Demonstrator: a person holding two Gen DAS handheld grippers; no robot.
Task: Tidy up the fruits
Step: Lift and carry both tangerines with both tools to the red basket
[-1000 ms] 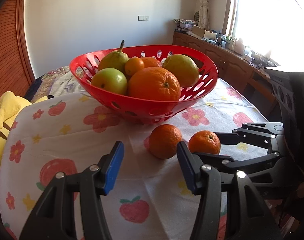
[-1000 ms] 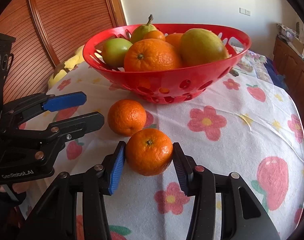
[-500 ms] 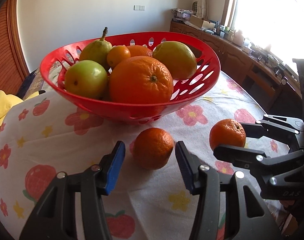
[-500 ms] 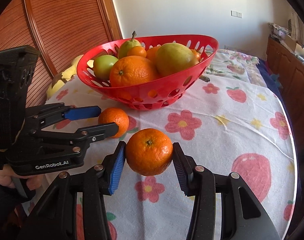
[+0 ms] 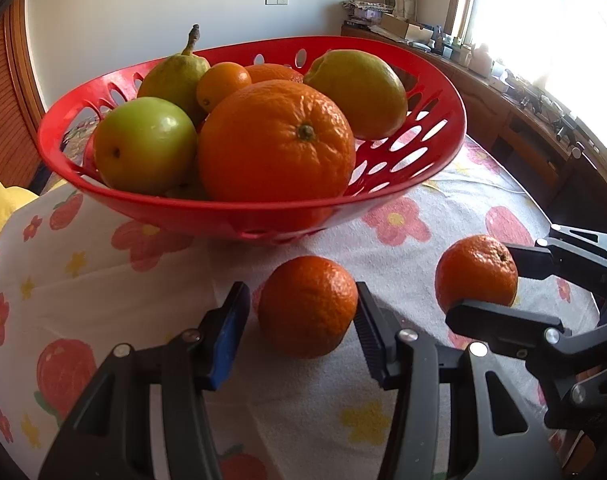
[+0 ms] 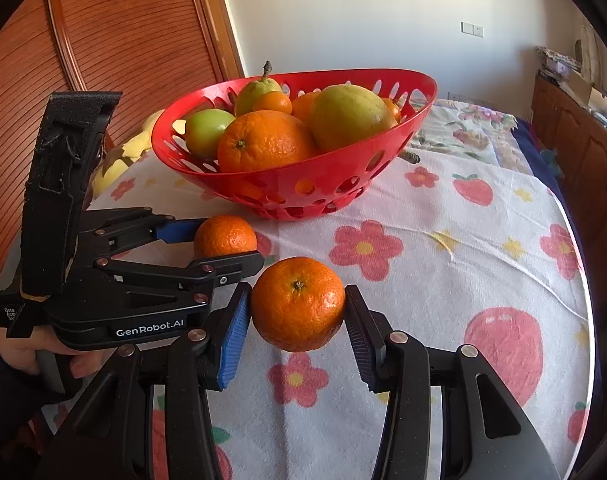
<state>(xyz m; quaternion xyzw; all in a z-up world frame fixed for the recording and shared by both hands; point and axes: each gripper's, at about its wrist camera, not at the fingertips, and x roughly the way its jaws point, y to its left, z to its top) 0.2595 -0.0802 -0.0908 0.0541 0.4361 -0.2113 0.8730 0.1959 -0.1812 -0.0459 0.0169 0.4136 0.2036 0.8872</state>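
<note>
Right hand-held gripper (image 6: 297, 316) angled down, pinching a mandarin (image 6: 298, 303) clear of the surface (image 6: 463, 248), left hand-held gripper (image 5: 301, 326) – marked "GenRobot.AI" – closing around a second mandarin (image 5: 307, 306) without gripping it, red bowl (image 5: 423, 160) of fruit beyond.

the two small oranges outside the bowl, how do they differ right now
The right gripper's orange is pinched between both fingers, off the cloth; the left gripper's orange rests on the tablecloth, a gap beside one of the closing fingers. The gripped orange shows its stem; the resting orange's is hidden. Both are small with bumpy peel.
</note>
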